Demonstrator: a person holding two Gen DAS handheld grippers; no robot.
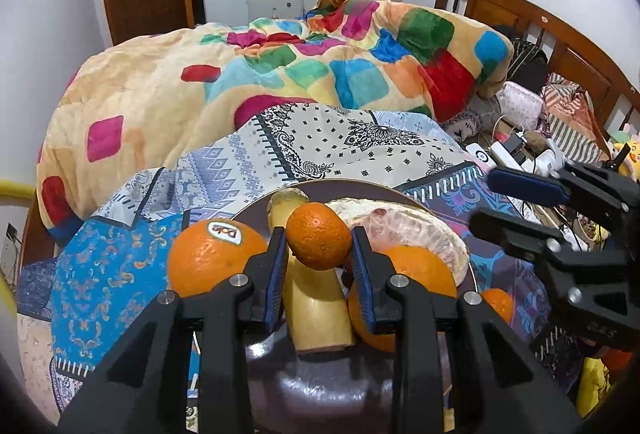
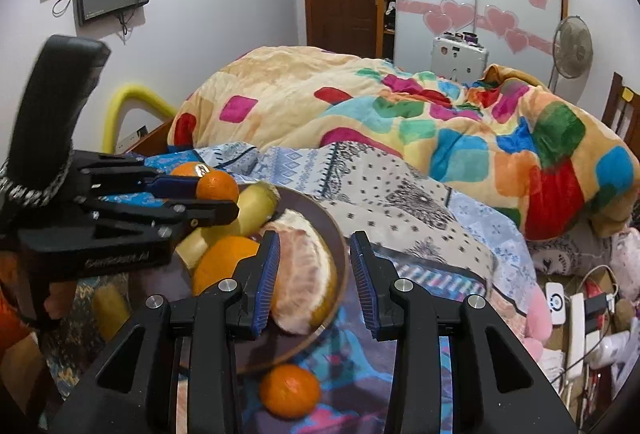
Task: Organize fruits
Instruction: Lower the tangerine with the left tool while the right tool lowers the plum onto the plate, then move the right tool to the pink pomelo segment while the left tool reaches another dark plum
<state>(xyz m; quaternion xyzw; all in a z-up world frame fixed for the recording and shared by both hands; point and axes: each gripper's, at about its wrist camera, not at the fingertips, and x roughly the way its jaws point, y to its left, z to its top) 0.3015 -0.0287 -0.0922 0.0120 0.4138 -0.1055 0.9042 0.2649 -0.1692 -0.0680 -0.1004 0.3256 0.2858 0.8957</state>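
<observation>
While the left gripper (image 1: 319, 258) pinches a small round orange mandarin (image 1: 319, 236) between its blue ribbed pads above the dark brown round plate (image 1: 320, 394), the fruit sits only at the fingertips, and a slight loosening could drop it onto the crowded pile, in this viewer's judgement. On that plate a peeled yellow banana (image 1: 316, 314) lies beneath the mandarin, a peeled pale pomelo section (image 2: 304, 274) rests against the rim, and a large orange with an oval sticker (image 1: 212, 258) sits at the plate's left side; the sticker reads "Dole", upside down. A second small mandarin (image 2: 290, 390) lies off the plate on the patterned blue bedsheet (image 1: 112, 266), just beside the rim, where it may roll. The right gripper (image 2: 314, 278) hangs over the rim, fingers spread and empty.
</observation>
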